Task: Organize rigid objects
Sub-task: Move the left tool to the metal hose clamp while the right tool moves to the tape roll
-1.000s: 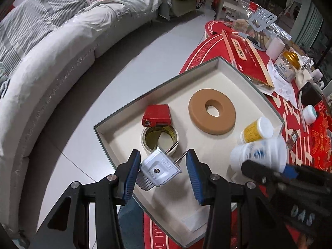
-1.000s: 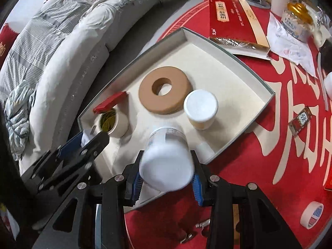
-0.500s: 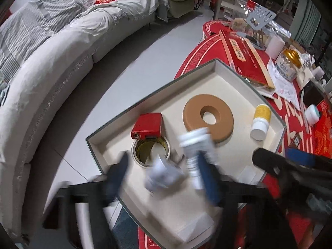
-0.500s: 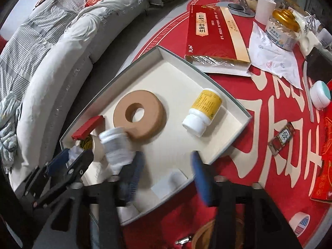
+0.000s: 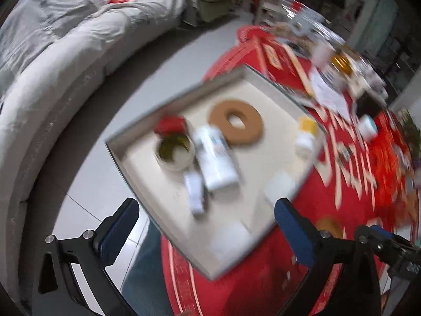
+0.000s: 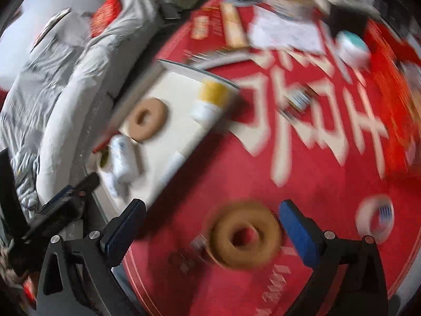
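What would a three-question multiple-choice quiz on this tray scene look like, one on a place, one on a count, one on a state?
1. Where does the big white bottle lie?
A. in the tray
B. on the sofa
C. on the floor

2. How many brown rings show in the right wrist view?
A. one
B. two
C. four

3. How is the right gripper?
A. shut on a bottle
B. shut on a ring
C. open, holding nothing

Answers:
1 A: it lies on its side beside the tape roll.
2 B: one ring in the tray, one ring on the red cloth.
3 C: its jaws have just been opening and stand wide apart.
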